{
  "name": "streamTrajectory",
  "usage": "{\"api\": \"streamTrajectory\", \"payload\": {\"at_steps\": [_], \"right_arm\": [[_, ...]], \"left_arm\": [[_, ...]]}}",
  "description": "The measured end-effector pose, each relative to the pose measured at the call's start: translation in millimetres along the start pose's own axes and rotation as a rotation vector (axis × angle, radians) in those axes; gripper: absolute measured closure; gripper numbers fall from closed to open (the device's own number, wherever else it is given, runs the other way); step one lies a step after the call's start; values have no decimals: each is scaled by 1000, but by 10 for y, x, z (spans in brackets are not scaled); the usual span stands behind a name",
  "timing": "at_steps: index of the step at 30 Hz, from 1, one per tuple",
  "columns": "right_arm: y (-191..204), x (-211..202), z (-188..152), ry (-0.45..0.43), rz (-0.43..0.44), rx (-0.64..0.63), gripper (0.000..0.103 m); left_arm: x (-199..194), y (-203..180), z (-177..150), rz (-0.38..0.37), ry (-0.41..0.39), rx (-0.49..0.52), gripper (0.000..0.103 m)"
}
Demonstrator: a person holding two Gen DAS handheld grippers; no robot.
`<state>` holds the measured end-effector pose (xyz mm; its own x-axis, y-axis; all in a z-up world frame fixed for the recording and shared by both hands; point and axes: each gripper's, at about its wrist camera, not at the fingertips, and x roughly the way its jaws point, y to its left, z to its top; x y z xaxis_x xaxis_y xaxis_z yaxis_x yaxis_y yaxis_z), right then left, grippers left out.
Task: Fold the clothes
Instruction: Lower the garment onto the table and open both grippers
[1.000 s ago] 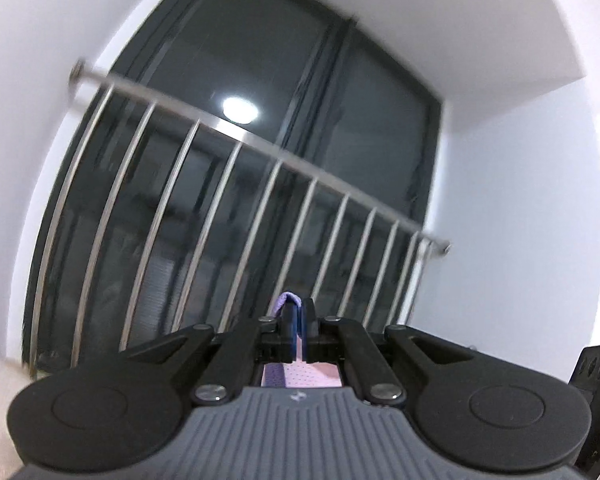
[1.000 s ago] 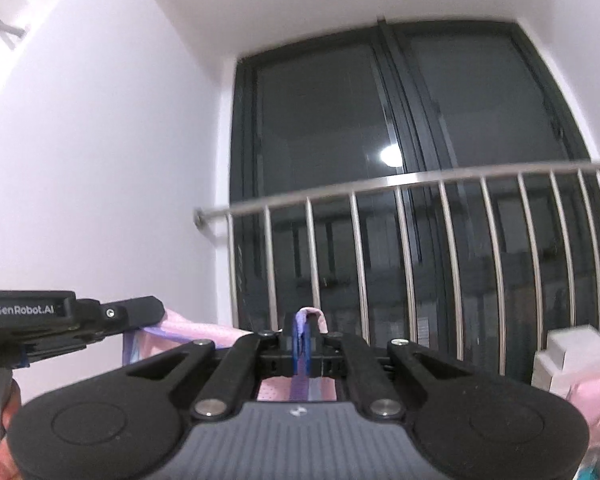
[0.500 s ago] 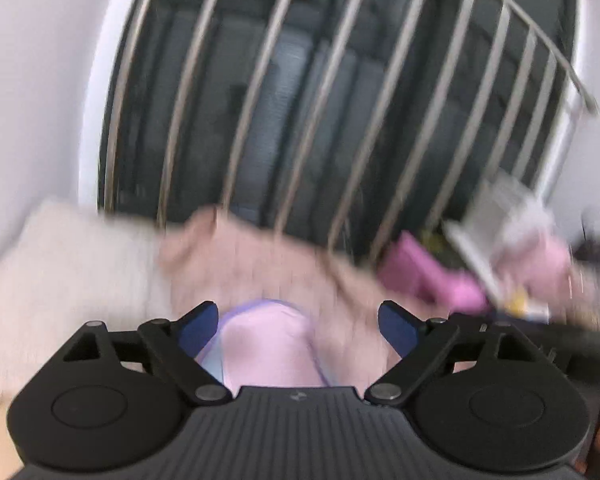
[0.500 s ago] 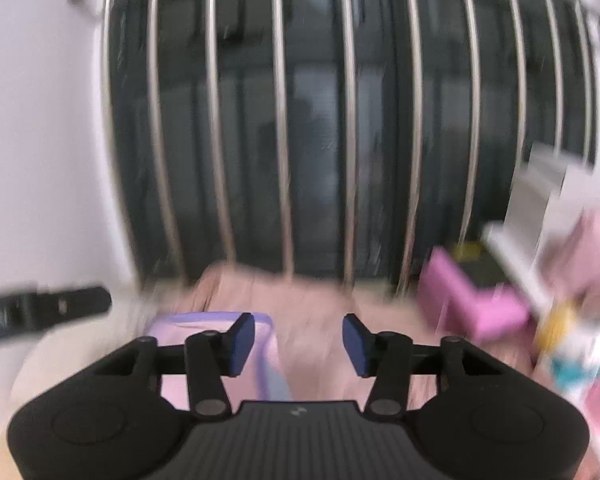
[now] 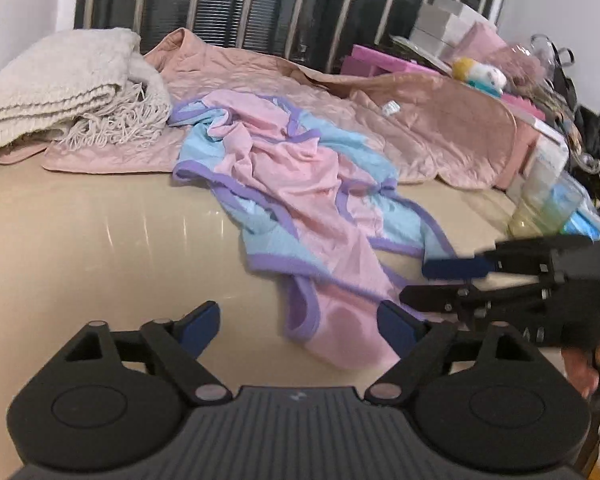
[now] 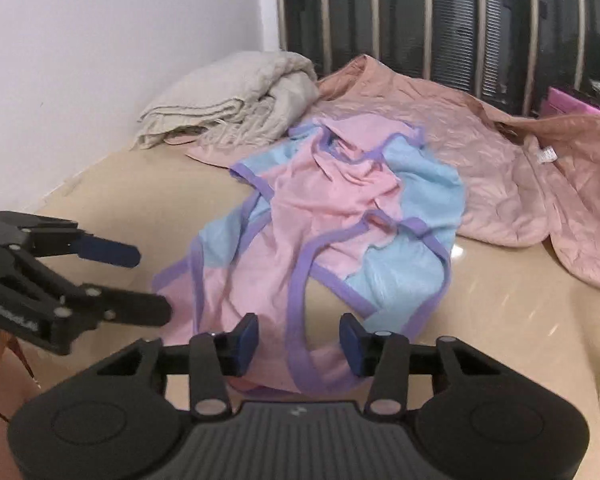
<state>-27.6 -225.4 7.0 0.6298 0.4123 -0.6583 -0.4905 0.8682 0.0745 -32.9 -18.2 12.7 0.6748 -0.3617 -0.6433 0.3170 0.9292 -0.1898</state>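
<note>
We see the pink and blue garment [image 5: 300, 196] lying crumpled on the beige counter [image 5: 100, 240], partly over a peach quilt [image 5: 420, 132]. Our left hand-held gripper [image 5: 300, 324] and right hand-held gripper [image 6: 298, 338] are closing, pads clear of the hem between them.

The near hem of the pink and blue garment [image 6: 312, 248] disappears under the right gripper [image 6: 299, 338] body. Clutter [image 5: 540, 128] at the worktop's far right is too jumbled and blurred to name.
</note>
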Motion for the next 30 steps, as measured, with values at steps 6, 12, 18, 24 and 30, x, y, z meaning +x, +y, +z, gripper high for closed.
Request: {"api": "streamTrajectory", "payload": {"at_steps": [6, 12, 18, 24, 30], "right_arm": [[207, -263, -209, -30, -45, 3, 97], [346, -791, -429, -140, 54, 152, 98], [198, -851, -437, -180, 45, 202, 98], [146, -803, -499, -143, 63, 215, 88], [331, -1073, -631, -163, 143, 17, 76]], "left_arm": [[-49, -107, -47, -21, 3, 9, 98], [-581, -46, -348, -100, -34, -76, 99], [-845, -133, -456, -57, -133, 56, 37], [-719, -424, -423, -62, -126, 403, 37], [-608, -572, -437, -56, -60, 691, 37]]}}
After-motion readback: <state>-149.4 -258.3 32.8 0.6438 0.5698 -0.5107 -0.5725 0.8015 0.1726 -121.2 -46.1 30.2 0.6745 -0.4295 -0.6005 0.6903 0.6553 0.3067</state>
